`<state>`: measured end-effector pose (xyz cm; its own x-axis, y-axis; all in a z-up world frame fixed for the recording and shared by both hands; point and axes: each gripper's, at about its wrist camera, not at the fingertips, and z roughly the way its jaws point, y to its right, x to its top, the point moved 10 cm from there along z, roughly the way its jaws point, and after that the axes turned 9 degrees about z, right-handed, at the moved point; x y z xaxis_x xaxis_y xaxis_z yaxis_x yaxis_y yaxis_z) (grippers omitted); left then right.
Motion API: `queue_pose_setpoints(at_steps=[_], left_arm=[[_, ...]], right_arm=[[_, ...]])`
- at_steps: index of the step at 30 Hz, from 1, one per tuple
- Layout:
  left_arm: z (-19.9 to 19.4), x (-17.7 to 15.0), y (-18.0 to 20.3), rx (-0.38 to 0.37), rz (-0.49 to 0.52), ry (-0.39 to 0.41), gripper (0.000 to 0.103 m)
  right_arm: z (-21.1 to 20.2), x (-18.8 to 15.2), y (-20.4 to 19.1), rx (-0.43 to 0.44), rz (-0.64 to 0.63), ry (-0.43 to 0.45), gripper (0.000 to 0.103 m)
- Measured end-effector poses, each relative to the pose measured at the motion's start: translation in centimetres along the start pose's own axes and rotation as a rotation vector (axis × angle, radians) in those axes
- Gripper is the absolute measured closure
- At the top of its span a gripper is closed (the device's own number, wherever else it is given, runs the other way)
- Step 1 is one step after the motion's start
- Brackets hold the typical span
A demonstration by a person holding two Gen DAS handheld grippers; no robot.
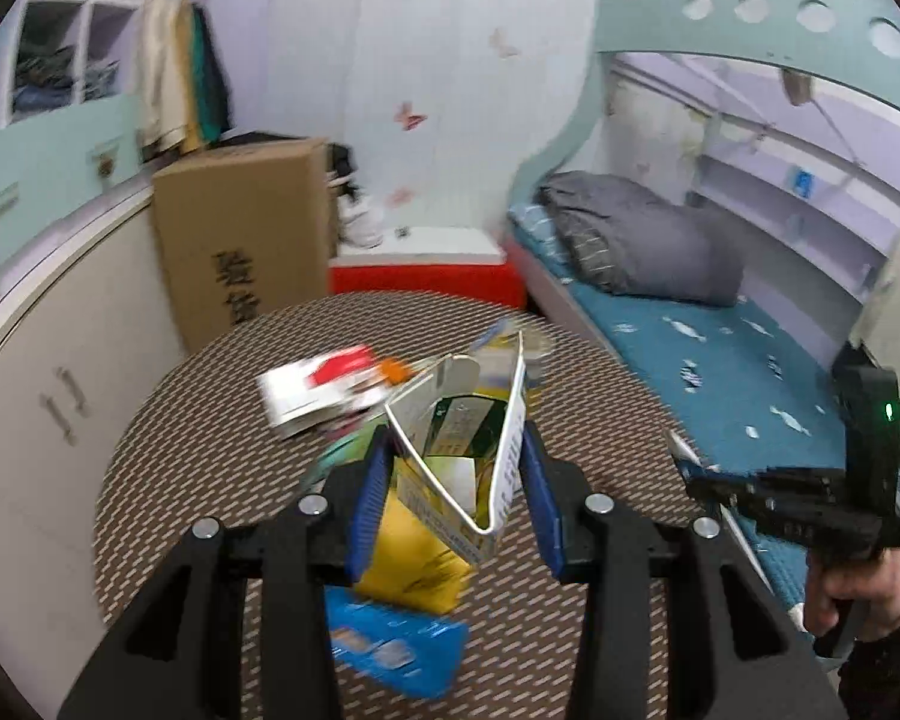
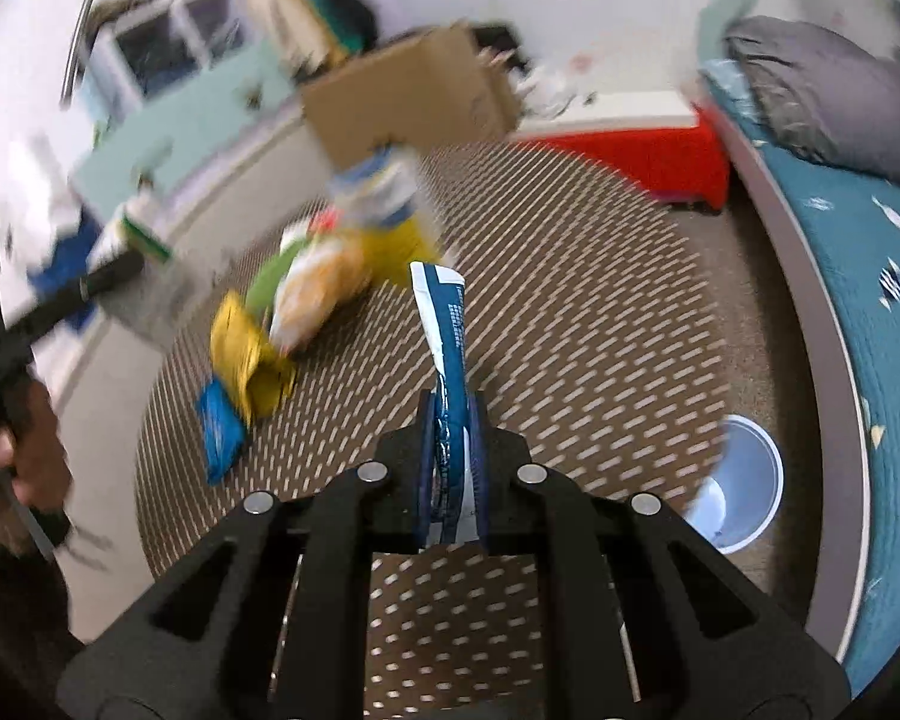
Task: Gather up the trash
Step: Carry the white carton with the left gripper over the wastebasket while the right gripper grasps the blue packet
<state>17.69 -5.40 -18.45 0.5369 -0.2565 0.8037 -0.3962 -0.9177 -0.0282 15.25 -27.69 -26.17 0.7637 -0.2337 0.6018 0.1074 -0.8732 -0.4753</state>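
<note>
You had two grippers in view, a left gripper [image 1: 456, 480] and a right gripper [image 2: 453, 456]. On the mat you had one yellow packet [image 2: 249, 354], one blue packet [image 2: 219, 432], and one white cup [image 2: 744, 480] at near right. Far off stood one cardboard box [image 1: 240, 240] and one red bin [image 1: 426, 276].

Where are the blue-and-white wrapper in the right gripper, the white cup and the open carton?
blue-and-white wrapper [image 2: 450, 330], right wrist view, middle of its strip.
white cup [image 2: 744, 480], right wrist view, inner wall.
open carton [image 1: 510, 450], left wrist view, right side panel.
</note>
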Motion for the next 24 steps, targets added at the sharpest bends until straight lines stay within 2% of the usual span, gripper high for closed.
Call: queue_pose_setpoints(at_steps=[4, 6, 9, 15, 22, 23, 24], left_arm=[[2.0, 2.7, 5.0, -0.08, 0.043, 0.012, 0.062], [3.3, 3.8, 7.5, -0.115, 0.056, 0.01, 0.062], [5.3, 5.0, 10.6, -0.154, 0.072, 0.002, 0.062], [10.9, 5.9, 16.2, -0.206, 0.111, -0.062, 0.062], [17.2, 5.6, 21.4, -0.243, 0.16, -0.154, 0.062], [17.8, 5.6, 22.0, -0.248, 0.165, -0.165, 0.062], [18.7, 5.6, 22.9, -0.254, 0.171, -0.178, 0.062]], right_arm=[[-3.0, 3.5, 4.3, -0.017, 0.088, 0.11, 0.092], [-4.1, 5.2, 7.8, -0.043, 0.151, 0.154, 0.092], [-4.2, 6.0, 13.1, -0.085, 0.244, 0.17, 0.092], [0.4, 4.1, 23.5, -0.177, 0.401, 0.08, 0.092], [7.6, 0.4, 31.8, -0.232, 0.567, -0.043, 0.09], [8.4, -0.2, 32.7, -0.233, 0.592, -0.063, 0.087], [9.2, -0.7, 33.7, -0.23, 0.617, -0.078, 0.059]])
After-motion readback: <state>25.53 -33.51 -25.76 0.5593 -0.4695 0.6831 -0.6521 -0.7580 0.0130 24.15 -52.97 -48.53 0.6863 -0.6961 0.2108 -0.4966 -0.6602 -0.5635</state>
